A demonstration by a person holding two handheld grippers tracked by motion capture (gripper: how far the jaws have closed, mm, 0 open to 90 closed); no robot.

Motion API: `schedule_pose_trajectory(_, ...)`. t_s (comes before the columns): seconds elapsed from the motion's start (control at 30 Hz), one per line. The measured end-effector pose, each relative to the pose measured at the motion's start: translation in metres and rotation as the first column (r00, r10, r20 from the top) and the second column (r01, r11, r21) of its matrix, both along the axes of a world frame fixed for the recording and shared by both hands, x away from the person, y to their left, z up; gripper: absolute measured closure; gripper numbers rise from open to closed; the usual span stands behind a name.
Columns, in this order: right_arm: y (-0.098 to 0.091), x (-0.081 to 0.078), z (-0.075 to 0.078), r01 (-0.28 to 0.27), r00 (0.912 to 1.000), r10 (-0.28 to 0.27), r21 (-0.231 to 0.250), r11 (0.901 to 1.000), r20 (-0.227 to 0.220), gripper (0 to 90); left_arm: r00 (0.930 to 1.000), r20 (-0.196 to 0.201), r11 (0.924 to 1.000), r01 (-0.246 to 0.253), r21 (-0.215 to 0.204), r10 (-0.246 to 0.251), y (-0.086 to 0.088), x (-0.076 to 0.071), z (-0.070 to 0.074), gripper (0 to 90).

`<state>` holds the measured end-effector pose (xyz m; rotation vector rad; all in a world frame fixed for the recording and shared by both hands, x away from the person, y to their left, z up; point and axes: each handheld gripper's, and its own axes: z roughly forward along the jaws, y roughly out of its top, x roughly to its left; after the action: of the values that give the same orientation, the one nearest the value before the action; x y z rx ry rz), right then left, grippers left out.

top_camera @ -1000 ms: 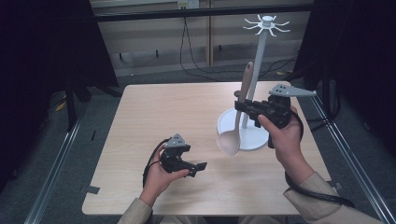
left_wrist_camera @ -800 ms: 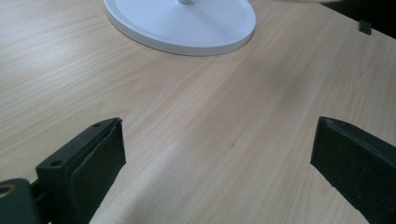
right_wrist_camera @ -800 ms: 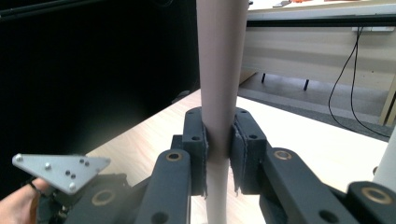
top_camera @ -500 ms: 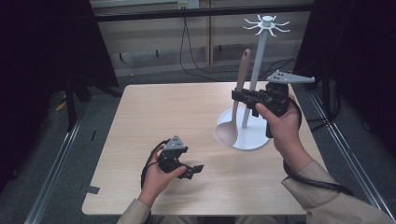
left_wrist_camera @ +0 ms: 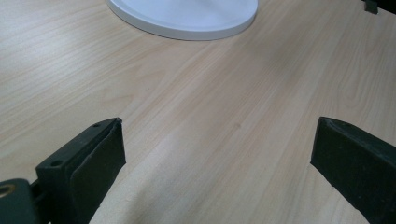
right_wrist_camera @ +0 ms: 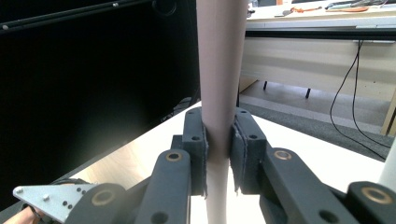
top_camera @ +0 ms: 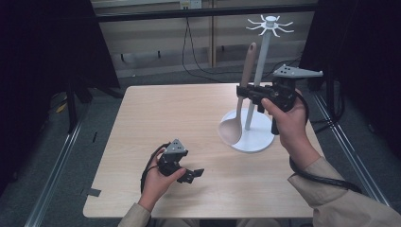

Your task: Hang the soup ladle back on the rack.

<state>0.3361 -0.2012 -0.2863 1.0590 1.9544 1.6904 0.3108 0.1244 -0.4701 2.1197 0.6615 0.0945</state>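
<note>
Now your right claw is clamped on the spoon handle, bowl hanging over the white stand; next, I judge, lift its tip to a hook on top; the right claw view shows pads squeezing the handle; the high view shows your left claw gaping, empty, on the table.

We see a light wooden table standing on grey carpet, black cables trailing across the floor behind it, and a pale low cabinet beyond them.
</note>
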Motion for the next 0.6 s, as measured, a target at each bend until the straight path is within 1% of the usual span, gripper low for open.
schedule_pose_trajectory(0.07, -0.001, 0.001, 0.001, 0.002, 1.0000, -0.002, -0.003, 1.0000, -0.002, 78.0, 1.0000, -0.002, 1.0000, 0.003, 0.009, -0.003, 0.000, 0.000, -0.001, 2.8)
schedule_pose_trajectory(0.1, -0.001, 0.002, 0.002, 0.004, 1.0000, -0.004, -0.001, 1.0000, -0.002, 78.0, 1.0000, -0.003, 1.0000, 0.003, 0.003, -0.003, 0.000, 0.000, -0.001, 2.8)
schedule_pose_trajectory(0.23, -0.002, 0.004, 0.005, 0.001, 1.0000, -0.001, -0.008, 1.0000, 0.000, 78.0, 1.0000, -0.004, 1.0000, 0.004, 0.002, -0.004, 0.000, 0.001, -0.001, 2.8)
schedule_pose_trajectory(0.37, -0.002, 0.007, 0.005, 0.001, 1.0000, -0.001, -0.011, 0.9999, -0.005, 78.0, 1.0000, -0.004, 0.9999, 0.008, 0.013, -0.008, 0.000, 0.000, -0.002, 2.8)
schedule_pose_trajectory(0.6, -0.003, 0.014, 0.006, 0.003, 0.9999, -0.003, -0.007, 1.0000, -0.013, 78.0, 1.0000, -0.005, 0.9998, 0.006, 0.020, -0.006, 0.000, 0.000, -0.003, 2.8)
